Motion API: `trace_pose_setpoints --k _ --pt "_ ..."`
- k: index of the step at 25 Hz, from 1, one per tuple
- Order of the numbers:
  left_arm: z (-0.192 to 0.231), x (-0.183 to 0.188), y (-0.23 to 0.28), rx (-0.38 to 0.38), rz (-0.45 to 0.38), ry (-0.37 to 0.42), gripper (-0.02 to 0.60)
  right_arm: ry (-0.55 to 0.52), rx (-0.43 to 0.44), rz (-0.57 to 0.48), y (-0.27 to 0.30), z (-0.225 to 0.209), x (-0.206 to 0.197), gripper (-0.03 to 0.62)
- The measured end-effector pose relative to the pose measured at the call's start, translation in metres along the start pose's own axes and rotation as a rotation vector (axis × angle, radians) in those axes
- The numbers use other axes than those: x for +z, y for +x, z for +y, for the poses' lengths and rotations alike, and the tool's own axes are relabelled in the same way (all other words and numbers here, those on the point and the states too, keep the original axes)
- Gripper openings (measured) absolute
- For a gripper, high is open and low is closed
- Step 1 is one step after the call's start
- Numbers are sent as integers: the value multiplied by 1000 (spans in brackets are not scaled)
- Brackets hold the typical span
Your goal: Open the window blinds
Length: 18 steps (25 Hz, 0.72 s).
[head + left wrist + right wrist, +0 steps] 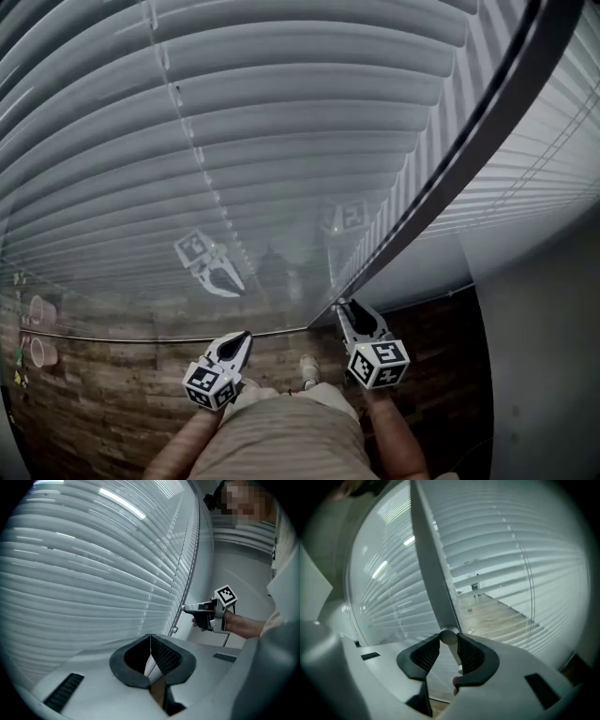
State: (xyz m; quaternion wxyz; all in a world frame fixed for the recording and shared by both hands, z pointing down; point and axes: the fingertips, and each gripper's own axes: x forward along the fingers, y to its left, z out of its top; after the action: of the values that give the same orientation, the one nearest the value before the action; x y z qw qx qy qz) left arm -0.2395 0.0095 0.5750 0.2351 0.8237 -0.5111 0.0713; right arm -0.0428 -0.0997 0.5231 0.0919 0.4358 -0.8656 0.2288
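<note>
Firmly, right gripper jaws clamp the smooth round wand; left gripper jaws meet.

**Dim grey light, heavy fisheye**

Overall dull and cool, with no hard shadows. The blinds read pale grey and evenly lit. Bright glare streaks sit on the slats in the left gripper view, and similar ones show far left in the right gripper view. In the head view, faint ghost reflections float over the slats, and the floor near the bottom is dark. Strong barrel bending and black vignette at all corners. The wand, near the lens, is soft and out of focus.
</note>
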Motion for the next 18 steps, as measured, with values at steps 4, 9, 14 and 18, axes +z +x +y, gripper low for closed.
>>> trace_pose_setpoints --k 4,9,14,18 --pt "7 1 -7 -5 -4 -9 12 425 147 -24 0 1 2 121" --pt "13 -6 -8 -17 7 -8 12 393 131 -52 3 -3 -4 120" --pt "17 -2 -14 -18 3 0 12 -185 -115 -105 -11 2 11 143" --pt "20 7 -21 -11 1 -6 12 -412 -202 -110 -12 12 25 143"
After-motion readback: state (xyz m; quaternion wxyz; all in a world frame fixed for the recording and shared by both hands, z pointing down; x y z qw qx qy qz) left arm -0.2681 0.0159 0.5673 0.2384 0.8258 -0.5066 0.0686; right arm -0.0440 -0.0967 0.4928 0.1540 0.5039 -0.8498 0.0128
